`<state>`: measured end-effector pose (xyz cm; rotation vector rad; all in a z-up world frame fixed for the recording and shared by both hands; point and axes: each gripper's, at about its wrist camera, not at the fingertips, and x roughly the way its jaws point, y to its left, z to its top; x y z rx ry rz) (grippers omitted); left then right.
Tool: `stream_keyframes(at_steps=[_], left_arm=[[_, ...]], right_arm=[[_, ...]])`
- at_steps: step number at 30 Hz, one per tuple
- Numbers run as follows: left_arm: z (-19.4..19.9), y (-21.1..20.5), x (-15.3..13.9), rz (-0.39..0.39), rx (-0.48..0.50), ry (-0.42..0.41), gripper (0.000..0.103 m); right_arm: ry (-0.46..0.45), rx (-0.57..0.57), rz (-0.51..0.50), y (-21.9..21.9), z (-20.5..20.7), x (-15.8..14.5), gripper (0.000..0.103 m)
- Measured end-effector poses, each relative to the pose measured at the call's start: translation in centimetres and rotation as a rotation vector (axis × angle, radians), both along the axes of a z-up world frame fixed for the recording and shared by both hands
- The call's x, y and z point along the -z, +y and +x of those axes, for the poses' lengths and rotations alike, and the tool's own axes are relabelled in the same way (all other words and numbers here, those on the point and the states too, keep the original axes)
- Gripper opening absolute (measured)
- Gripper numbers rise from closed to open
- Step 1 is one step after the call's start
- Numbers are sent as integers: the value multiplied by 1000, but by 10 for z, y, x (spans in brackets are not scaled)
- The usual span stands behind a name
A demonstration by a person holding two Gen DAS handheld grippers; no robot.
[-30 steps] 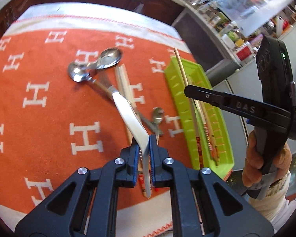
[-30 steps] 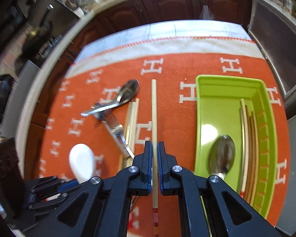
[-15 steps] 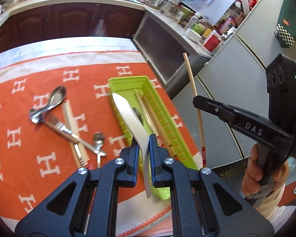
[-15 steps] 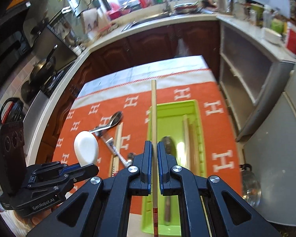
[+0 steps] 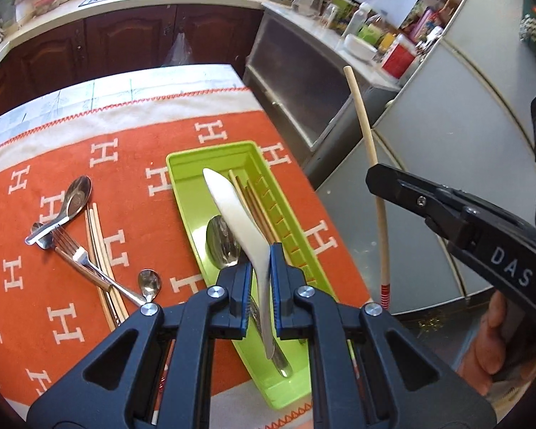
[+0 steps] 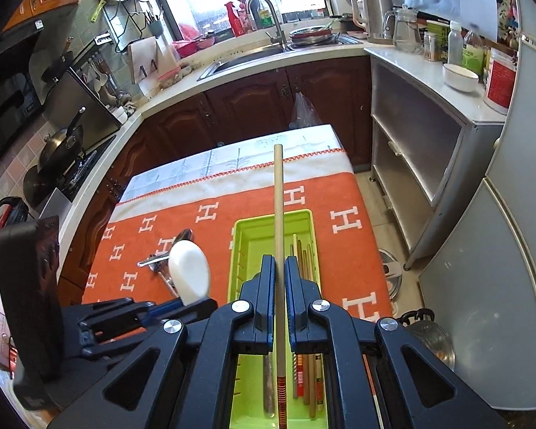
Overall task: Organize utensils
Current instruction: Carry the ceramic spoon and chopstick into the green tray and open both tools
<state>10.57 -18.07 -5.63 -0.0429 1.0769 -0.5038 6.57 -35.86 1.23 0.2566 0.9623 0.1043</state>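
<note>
The left tongs (image 5: 260, 268) are squeezed shut on a white spoon with a long thin handle (image 5: 237, 214), and they hold it in the air over the bright green plastic tray (image 5: 182, 193). The right tongs (image 6: 278, 279) are squeezed shut on a long pale wooden chopstick with red stripes at its end (image 6: 278, 207), also up in the air over the tray. The tray sits on the orange cloth with white H letters (image 5: 132, 178) that covers the surface. Inside the tray lie a shiny metal spoon (image 5: 221, 241) and some wooden chopsticks (image 5: 253, 200), which are at about 3 o'clock from that spoon. At about 9 o'clock from the tray, more things wait on the cloth: a silver fork (image 5: 82, 257), two bigger silver spoons (image 5: 73, 198), a small silver spoon (image 5: 149, 282) and a pair of chopsticks (image 5: 98, 243). The step now looks like carrying two things to the tray. Next, each hand should go down low, line its thing up the long way with the tray, put the chopstick beside the other chopsticks, then let go gently.
</note>
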Motion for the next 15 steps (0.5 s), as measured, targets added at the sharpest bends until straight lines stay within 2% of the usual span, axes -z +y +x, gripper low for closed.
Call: stream_keyframes(at_steps=[7,15], left_arm=[[9,-8,32,67,-6,23,7],[11,-7,53,115,-2,34,7]], right_arm=[[83,-13,-3,6,17,43,5],[172,-34,-33,29,36,102,5]])
